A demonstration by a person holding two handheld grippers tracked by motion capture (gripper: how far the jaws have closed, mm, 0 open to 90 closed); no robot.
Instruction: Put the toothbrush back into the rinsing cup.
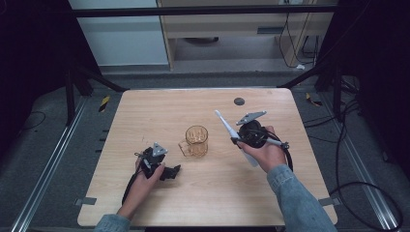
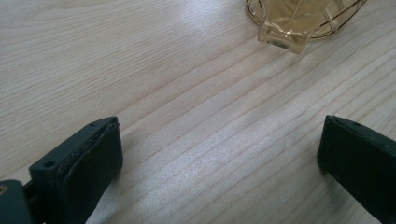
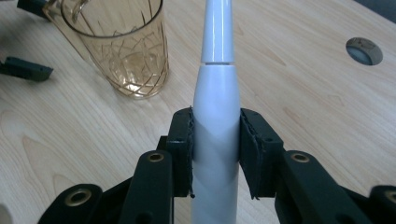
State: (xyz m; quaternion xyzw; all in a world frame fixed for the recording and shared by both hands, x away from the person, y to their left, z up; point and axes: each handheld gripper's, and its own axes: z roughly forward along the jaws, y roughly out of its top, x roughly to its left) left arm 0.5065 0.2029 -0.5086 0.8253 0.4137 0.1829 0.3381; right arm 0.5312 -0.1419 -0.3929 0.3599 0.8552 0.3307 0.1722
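Nearest in, the left gripper (image 1: 175, 170) rested low on the table (image 1: 159, 106), held by the left hand (image 1: 145, 176), jaws spread wide with nothing but bare wood between them. In the left gripper view the black pads (image 2: 95, 161) looked matte and slightly ribbed, and the pale wood ran in fine straight grain with a soft sheen.

A little farther and to the right, the right hand (image 1: 263, 154) carried the right gripper (image 1: 237, 140), and it had a firm pinch on the toothbrush (image 1: 232, 133). The right gripper view showed both pads pressed flat against the thick white handle (image 3: 215, 140), a smooth, glossy, tapering plastic body that narrowed past a seam into a slim neck. In the high view the brush was lifted off the wood and slanted, head up toward the far left.

So the pickup looked done. What seemed left was the drop: the brush had not yet reached the cup (image 1: 197, 140), which stood upright mid-table, just left of the brush and apart from it.

That cup was amber, see-through, cut with a diamond lattice, a chunky handle on its near-left side, and looked empty.

Farthest off, a small dark round cap (image 1: 239, 101) sat flush in the table.
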